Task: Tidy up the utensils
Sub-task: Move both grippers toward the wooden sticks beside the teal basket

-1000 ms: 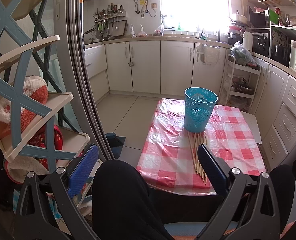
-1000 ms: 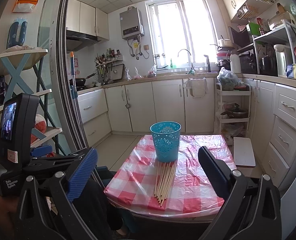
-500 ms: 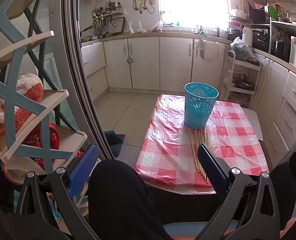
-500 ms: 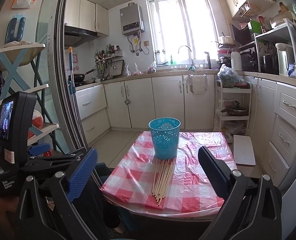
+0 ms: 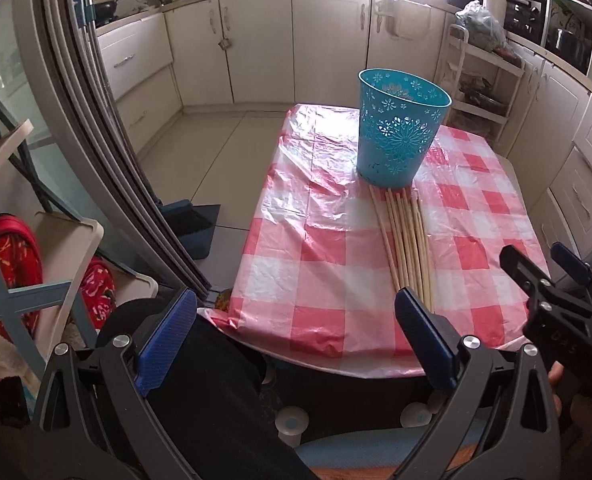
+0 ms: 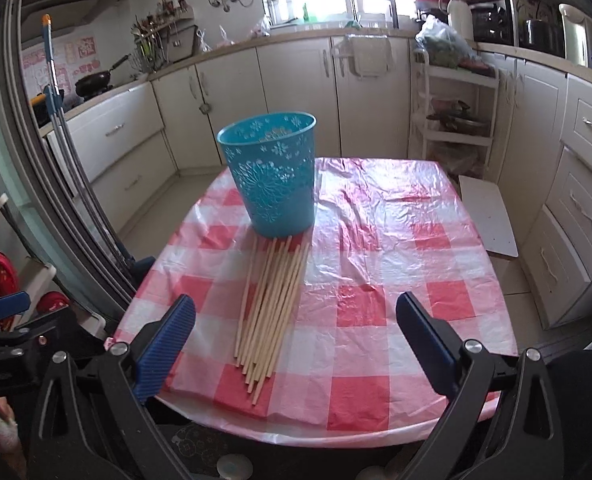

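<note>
Centrally, a bundle of wooden chopsticks (image 6: 274, 300) lies flat on the table (image 6: 376, 320), which wears a pink-and-white checked plastic cloth. Their far ends touch the base of an upright teal plastic basket (image 6: 272, 184) with cut-out flower patterns; their near ends fan slightly toward the lower edge of the frame.

In the right wrist view, the right hand-held gripper (image 6: 296, 336) hangs above the table's near edge with its blue-padded fingers spread wide and nothing between them; the chopsticks' near ends sit between the two pads, closer to the left one. In the left wrist view, the left hand-held gripper (image 5: 296, 338) is likewise wide apart and empty, low in the frame short of the table edge, with the chopsticks (image 5: 406, 240) up and to the right, their near ends hidden behind its right pad.

Faint raised letters on the other gripper's black body at the right edge are too blurred to read. The basket's inside is not visible.
</note>
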The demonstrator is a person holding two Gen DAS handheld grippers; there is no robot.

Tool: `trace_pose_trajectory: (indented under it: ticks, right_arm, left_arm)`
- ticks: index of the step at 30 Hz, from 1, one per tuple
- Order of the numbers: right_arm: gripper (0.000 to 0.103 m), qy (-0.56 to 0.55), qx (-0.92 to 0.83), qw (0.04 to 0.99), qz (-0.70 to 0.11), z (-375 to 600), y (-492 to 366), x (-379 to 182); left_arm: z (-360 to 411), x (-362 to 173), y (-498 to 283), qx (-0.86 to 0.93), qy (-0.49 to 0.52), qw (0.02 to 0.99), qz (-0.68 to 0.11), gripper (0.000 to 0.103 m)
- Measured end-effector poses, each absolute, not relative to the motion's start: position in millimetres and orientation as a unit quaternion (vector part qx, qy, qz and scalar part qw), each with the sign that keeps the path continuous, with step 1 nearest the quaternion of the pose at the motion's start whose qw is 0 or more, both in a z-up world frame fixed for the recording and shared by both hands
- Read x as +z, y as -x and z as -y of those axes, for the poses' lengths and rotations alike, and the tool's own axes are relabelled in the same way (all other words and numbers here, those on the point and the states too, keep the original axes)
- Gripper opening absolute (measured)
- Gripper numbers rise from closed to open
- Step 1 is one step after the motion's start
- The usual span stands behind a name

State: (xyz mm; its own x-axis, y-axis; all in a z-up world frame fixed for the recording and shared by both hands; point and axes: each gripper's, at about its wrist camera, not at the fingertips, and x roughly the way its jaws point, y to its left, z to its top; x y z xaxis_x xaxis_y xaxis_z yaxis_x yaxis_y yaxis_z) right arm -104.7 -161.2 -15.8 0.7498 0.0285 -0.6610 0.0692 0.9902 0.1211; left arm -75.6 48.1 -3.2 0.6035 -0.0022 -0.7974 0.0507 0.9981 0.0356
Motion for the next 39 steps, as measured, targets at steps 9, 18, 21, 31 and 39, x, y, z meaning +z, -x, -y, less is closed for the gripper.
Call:
trace_pose_trajectory:
  ticks: [9, 18, 21, 31, 39]
  right_arm:
    - [0.053, -0.117, 0.002, 0.893, -0.434, 172.1, 9.8, -82.1]
    - [0.037, -0.109, 0.016, 0.885, -0.452, 172.0, -28.0, -97.8]
    - [0.035, -0.105, 0.018, 0.888, -0.446, 172.5, -33.6, -98.4]
    - [0.018, -0.06, 0.04, 0.884, -0.461, 170.7, -57.7, -97.1]
    - [0.009, -0.05, 0.085, 0.869, -0.485, 193.3, -49.8, -100.8]
  left_arm:
    - [-39.1, -34.5, 19.6, -0.023, -0.018, 0.884, -0.467, 0.096]
    - [-20.6, -60.6, -20.3, -0.039, -0.015, 0.869, -0.493, 0.096]
    - [-14.8, -65.4, -28.7, -0.042, -0.012, 0.868, -0.495, 0.096]
    - [10.8, -96.6, -69.3, -0.042, -0.005, 0.86, -0.509, 0.096]
    - [32.3, -120.5, -100.7, -0.034, -0.019, 0.857, -0.513, 0.086]
